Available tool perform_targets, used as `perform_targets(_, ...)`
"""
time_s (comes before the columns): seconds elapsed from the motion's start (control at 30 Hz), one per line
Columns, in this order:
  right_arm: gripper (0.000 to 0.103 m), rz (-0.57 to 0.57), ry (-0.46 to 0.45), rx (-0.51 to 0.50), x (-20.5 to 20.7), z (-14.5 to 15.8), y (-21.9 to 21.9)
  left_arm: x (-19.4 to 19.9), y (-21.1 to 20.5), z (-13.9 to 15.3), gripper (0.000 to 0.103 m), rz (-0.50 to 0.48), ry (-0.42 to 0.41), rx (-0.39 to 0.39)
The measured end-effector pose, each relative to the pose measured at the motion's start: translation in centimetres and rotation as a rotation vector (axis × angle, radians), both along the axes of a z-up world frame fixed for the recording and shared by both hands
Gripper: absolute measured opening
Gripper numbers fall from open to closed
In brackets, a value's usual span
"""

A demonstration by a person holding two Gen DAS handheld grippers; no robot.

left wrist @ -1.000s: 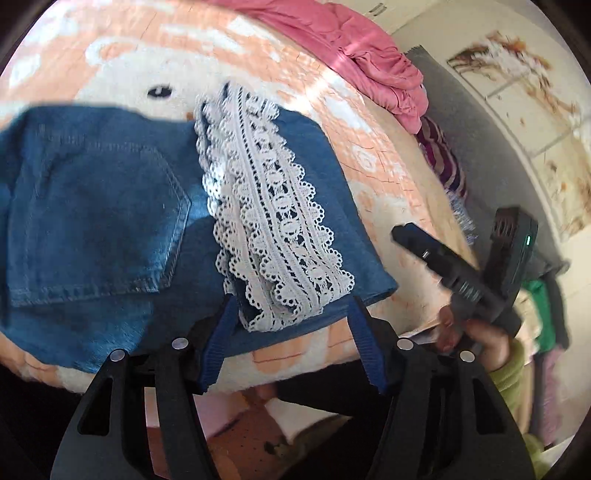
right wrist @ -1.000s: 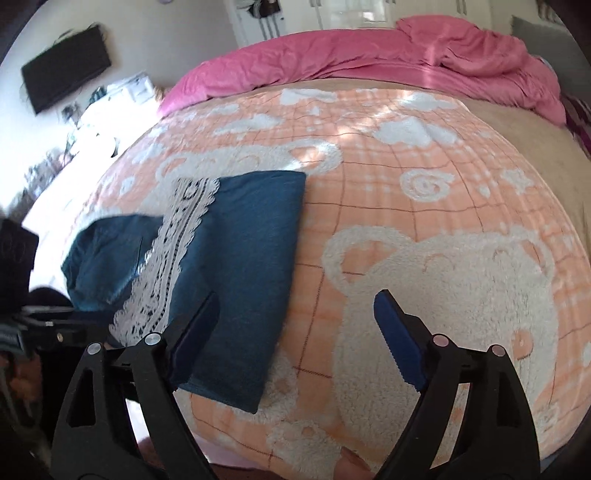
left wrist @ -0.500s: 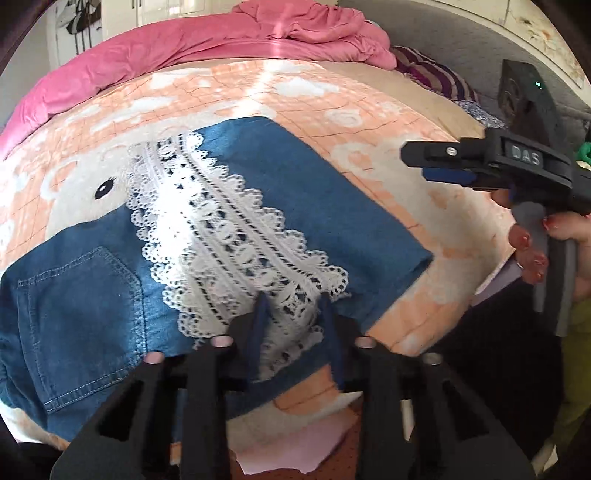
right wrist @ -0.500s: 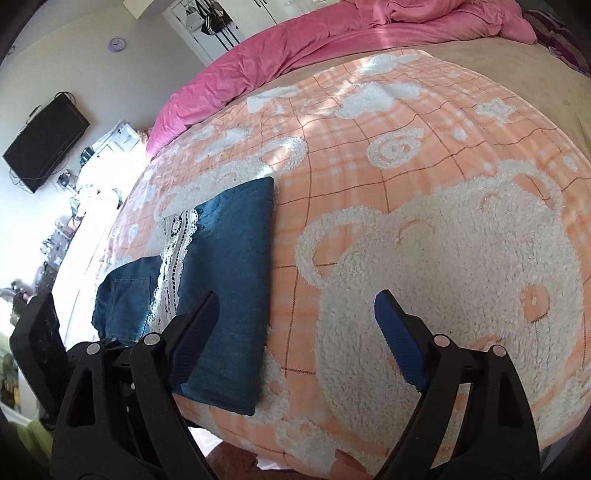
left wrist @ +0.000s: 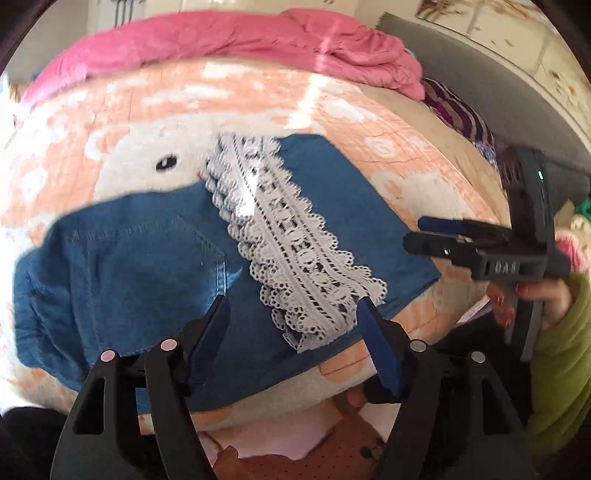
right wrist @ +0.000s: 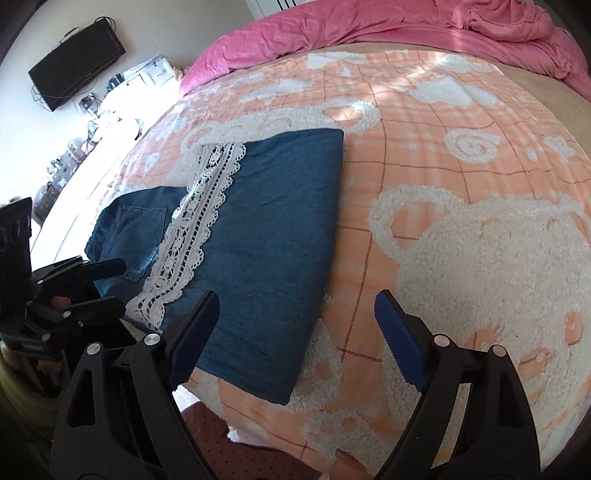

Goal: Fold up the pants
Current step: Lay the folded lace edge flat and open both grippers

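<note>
The pants (left wrist: 332,206) lie folded on the bed's blanket (right wrist: 480,240). Soft, limp denim; the lace trim (left wrist: 295,266) probably snags. Grip the thick folded edge. Left tool (left wrist: 293,325) opening, empty; right tool (right wrist: 295,317) wide, empty.

We see an orange checked blanket (right wrist: 424,155) with fluffy white bears and hearts spread over the bed. Along its far edge lies a crumpled pink duvet (right wrist: 369,26). A black television (right wrist: 75,62) hangs on the wall, above a cluttered white shelf (right wrist: 110,114). A purple striped cloth (left wrist: 461,118) sits beside a grey headboard (left wrist: 480,92).
</note>
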State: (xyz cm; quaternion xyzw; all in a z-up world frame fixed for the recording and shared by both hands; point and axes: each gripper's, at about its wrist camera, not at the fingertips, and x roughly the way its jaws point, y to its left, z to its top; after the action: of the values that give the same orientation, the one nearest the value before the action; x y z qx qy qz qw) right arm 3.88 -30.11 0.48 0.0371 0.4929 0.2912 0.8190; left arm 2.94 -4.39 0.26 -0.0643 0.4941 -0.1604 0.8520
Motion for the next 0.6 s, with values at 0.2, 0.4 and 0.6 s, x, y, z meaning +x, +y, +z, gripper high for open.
perform_targets(0.2,0.07,0.037,0.005,-0.021,-0.3,-0.4,0.5,2.0,1.1,-3.1,0.069,0.095,0.156,-0.186)
perform_targets(0.4,0.045,0.134,-0.032,-0.093,-1.2,-0.9,2.4,1.7,-0.7,-3.5,0.032,0.052,0.13,-0.133)
perform_targets(0.6,0.024,0.174,-0.058,-0.129,-2.1,-0.5,2.4,0.1,-1.4,-2.6,0.025,0.003,0.103,-0.05)
